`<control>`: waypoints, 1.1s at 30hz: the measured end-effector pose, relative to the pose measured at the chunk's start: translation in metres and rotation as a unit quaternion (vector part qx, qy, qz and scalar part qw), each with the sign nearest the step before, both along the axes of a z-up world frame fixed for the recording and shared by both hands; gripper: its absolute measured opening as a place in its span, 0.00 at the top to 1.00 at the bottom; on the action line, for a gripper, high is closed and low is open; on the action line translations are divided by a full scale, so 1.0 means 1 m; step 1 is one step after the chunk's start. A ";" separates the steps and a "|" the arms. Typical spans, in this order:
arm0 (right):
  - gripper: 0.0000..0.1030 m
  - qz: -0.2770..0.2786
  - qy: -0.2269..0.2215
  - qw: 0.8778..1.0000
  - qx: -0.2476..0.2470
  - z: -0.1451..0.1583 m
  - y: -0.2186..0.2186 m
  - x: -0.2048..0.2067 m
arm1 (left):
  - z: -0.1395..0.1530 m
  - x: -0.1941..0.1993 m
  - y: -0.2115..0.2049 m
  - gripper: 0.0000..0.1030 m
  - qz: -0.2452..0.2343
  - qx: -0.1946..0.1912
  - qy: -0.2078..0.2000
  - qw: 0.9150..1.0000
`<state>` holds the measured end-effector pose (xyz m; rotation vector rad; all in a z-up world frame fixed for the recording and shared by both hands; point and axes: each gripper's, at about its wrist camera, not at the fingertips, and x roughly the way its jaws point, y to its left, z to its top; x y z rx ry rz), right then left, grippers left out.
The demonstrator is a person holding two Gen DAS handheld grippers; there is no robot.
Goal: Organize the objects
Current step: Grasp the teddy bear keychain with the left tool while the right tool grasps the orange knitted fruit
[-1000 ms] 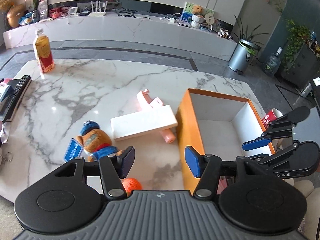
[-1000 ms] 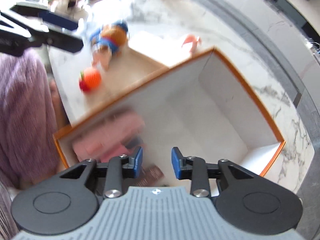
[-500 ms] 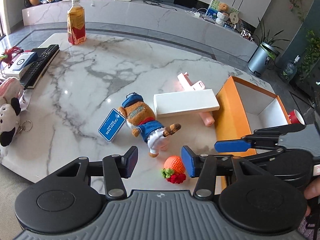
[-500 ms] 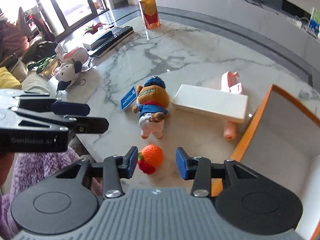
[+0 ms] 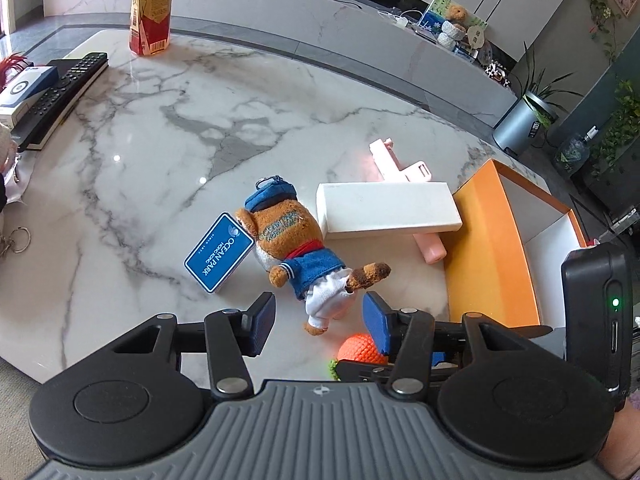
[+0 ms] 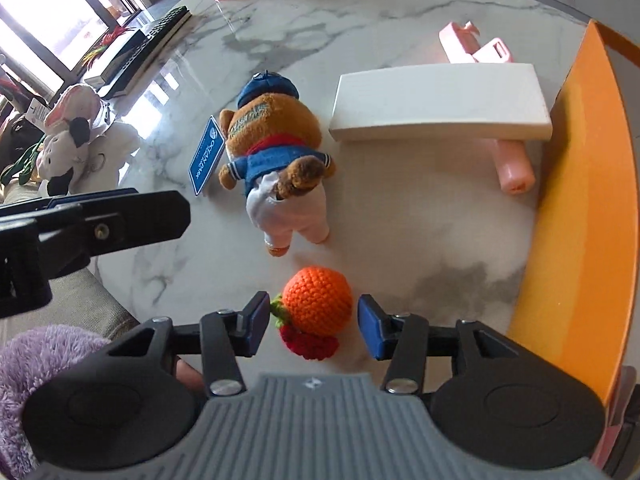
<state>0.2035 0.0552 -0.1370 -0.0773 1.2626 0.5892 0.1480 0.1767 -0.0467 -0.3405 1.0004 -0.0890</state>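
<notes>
Now right tongs (image 6: 310, 326) gape around crocheted orange (image 6: 317, 300), seemingly untouched.

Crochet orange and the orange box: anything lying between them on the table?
No. In the right wrist view the stretch between the crochet orange and the orange box is bare marble; the right tool straddles the orange, open.

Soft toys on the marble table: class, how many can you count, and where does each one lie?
3. The bear lies mid-table beside the white box. The crocheted orange sits between the right gripper fingers. The rabbit plush lies at the table's left edge. Others may be hidden.
</notes>
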 end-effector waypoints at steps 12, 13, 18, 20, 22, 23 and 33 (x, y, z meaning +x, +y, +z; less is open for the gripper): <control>0.57 0.006 -0.077 0.993 -0.089 0.010 0.003 0.013 | -0.033 0.042 0.017 0.26 0.089 -0.072 0.044 0.993; 0.57 0.005 -0.077 0.993 -0.087 0.010 0.003 0.015 | -0.038 0.044 0.019 0.24 0.097 -0.085 0.051 0.990; 0.57 0.009 -0.078 0.994 -0.083 0.010 0.001 0.023 | -0.061 0.055 0.025 0.24 0.138 -0.120 0.076 0.980; 0.57 0.008 -0.076 0.994 -0.079 0.010 0.000 0.025 | -0.068 0.058 0.025 0.27 0.142 -0.122 0.078 0.979; 0.57 0.006 -0.075 0.994 -0.074 0.009 -0.002 0.027 | -0.075 0.060 0.024 0.35 0.143 -0.125 0.086 0.978; 0.57 0.005 -0.075 0.995 -0.071 0.009 -0.002 0.027 | -0.078 0.060 0.024 0.37 0.144 -0.129 0.087 0.977; 0.68 0.001 -0.080 0.996 -0.050 0.019 -0.009 0.019 | -0.063 0.047 0.023 0.61 0.132 -0.104 0.059 0.984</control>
